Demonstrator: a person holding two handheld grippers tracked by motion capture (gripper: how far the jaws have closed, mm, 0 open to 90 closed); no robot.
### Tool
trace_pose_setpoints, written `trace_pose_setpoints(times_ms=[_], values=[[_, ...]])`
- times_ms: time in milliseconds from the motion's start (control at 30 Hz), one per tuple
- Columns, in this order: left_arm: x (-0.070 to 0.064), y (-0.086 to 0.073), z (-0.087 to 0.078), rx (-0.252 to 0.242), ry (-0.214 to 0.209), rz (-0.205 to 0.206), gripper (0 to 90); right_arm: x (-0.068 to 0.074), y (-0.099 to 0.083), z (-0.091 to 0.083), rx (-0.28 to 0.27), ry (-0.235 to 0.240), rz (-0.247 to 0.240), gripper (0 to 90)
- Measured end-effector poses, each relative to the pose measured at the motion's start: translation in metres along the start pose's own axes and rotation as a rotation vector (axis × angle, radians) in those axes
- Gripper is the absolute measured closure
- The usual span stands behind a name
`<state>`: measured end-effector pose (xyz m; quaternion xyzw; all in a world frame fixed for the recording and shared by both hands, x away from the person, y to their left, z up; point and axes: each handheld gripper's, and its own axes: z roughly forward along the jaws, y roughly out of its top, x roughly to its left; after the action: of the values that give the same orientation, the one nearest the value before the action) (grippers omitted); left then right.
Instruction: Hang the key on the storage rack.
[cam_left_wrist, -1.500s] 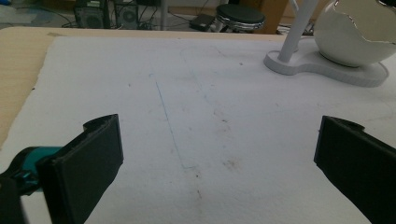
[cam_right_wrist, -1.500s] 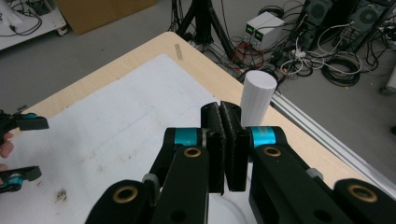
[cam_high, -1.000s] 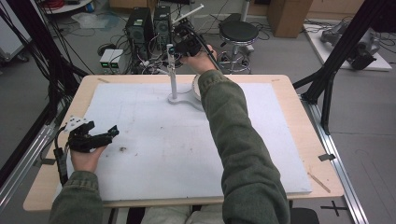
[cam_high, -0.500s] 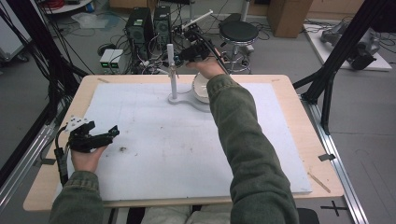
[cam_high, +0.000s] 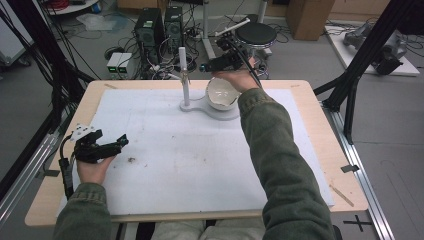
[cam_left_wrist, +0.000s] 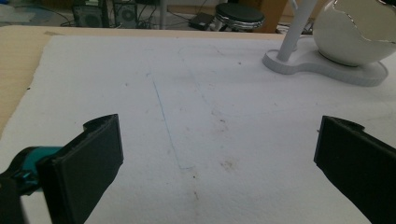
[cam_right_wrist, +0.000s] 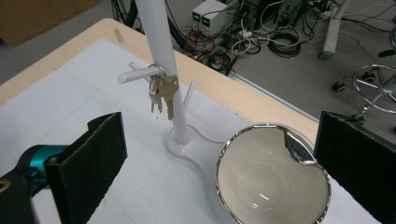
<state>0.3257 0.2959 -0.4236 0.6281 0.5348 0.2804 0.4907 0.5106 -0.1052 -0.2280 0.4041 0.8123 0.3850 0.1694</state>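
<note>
At the far edge of the table (cam_high: 310, 150), the right gripper (cam_high: 220, 62) hangs in the air above a white stand (cam_high: 186, 75), its jaws spread wide and holding nothing. From the right gripper view, the jaws frame the stand's upright post (cam_right_wrist: 163, 60), which carries short pegs; on one peg (cam_right_wrist: 137, 73) a ring with keys (cam_right_wrist: 162, 93) hangs, close against the post. The keys dangle free, touching neither jaw. Just beside the post, on the same white base (cam_high: 220, 112), sits a round white bowl (cam_high: 221, 93) with a silver rim and a notch cut into its edge; its inside is bare in the right gripper view (cam_right_wrist: 271, 182). The person's right hand (cam_high: 240, 77) sits over the far side of the bowl in the high view. Well apart, near the left front corner of the table, the left gripper (cam_high: 107, 148) lies low over the white mat (cam_high: 190, 165) that covers most of the table, held in the left hand (cam_high: 92, 167). Its jaws are also wide apart and hold nothing; the left gripper view looks between them across the mat toward the stand's base (cam_left_wrist: 327, 67) and the outside of the bowl (cam_left_wrist: 355, 32) at the far right. A few small dark specks (cam_high: 132, 160) lie on the mat just beside the left gripper.
</note>
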Motion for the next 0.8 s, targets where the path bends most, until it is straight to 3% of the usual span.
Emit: trace_pose_setpoints(times_ms=[233,467,800], values=[[-0.002,0.001,0.001,-0.001,-0.002,0.001,1.8,-0.01,-0.018,-0.008,-0.01,-0.005,0.004,1.6],[-0.001,0.001,0.002,0.002,-0.005,0.003,1.8,-0.015,-0.039,-0.017,-0.009,0.024,0.001,1.7],[-0.003,0.001,0.003,0.006,-0.007,0.008,1.7,-0.024,-0.08,-0.029,-0.02,0.047,0.017,1.7]])
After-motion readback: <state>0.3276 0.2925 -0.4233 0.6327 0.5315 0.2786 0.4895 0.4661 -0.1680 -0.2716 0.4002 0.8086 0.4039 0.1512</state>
